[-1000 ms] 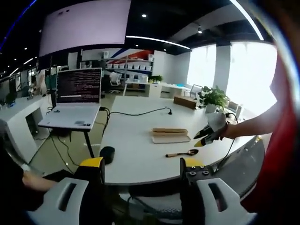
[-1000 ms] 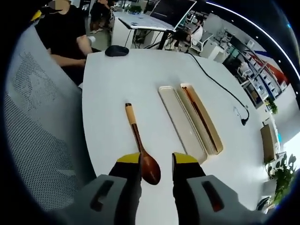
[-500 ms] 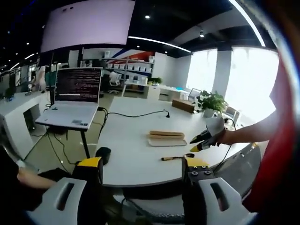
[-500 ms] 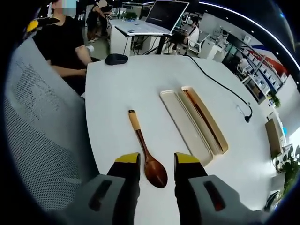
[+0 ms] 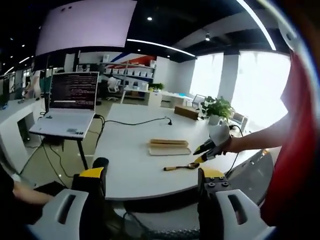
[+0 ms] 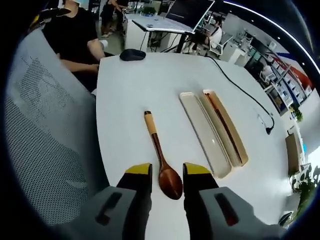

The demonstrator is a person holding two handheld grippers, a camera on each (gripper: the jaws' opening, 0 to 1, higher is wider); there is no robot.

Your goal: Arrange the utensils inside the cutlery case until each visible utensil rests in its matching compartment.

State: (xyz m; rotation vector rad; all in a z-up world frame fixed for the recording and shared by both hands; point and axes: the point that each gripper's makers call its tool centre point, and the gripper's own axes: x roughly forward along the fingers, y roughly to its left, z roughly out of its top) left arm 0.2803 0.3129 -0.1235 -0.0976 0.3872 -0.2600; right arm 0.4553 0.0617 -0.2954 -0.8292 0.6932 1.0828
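Observation:
A dark wooden spoon (image 6: 159,152) with a pale handle end lies on the white table (image 6: 125,100), its bowl towards me. My right gripper (image 6: 167,171) is open, its yellow-tipped jaws standing either side of the spoon's bowl. The cutlery case lies to the right as two long parts: a cream tray (image 6: 205,134) and a tan tray (image 6: 227,129) holding dark chopsticks. In the left gripper view my left gripper (image 5: 151,175) is open and off the table's near edge. Far off, the right gripper (image 5: 209,146) hovers over the spoon (image 5: 180,166), beside the case (image 5: 169,146).
A grey mesh chair back (image 6: 42,130) stands against the table's left edge. A black mouse (image 6: 132,55) lies at the far end, a black cable (image 6: 247,97) runs along the right. A person in black (image 6: 75,35) sits beyond. A laptop (image 5: 72,107) stands on a side stand.
Both views have shifted a little with the hands. The right gripper stays over the spoon's bowl with its jaws apart. Spoon and case have not moved on the table.

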